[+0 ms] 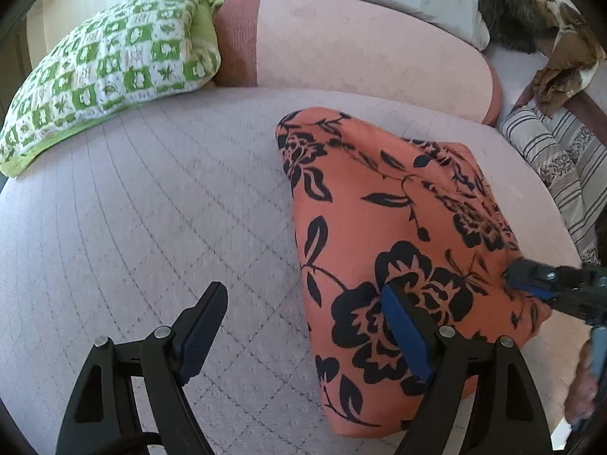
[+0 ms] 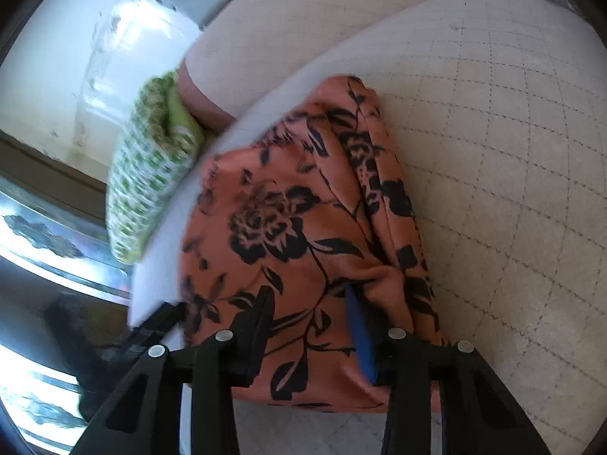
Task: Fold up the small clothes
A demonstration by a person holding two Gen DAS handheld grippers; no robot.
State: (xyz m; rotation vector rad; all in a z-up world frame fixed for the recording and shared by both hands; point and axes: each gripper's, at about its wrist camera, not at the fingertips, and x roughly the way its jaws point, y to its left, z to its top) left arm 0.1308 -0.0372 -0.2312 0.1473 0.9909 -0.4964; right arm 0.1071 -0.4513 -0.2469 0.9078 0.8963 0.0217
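Note:
An orange cloth with a black flower print [image 1: 383,235] lies folded on the pale quilted bed at centre right. My left gripper [image 1: 299,326] is open above the cloth's near left edge, holding nothing; its right finger [image 1: 406,333] is over the cloth. My right gripper [image 1: 531,282] reaches in from the right at the cloth's right edge. In the right wrist view the cloth [image 2: 299,227] lies across the right gripper [image 2: 311,326], with fabric draped over the blue-padded finger [image 2: 360,337]; the jaws stand apart and I cannot tell if they pinch the fabric.
A green-and-white checked pillow [image 1: 110,64] lies at the back left of the bed [image 1: 151,208]. A pink bolster [image 1: 356,57] runs along the back. A striped cushion [image 1: 557,163] and brown cloths [image 1: 561,72] sit at the right.

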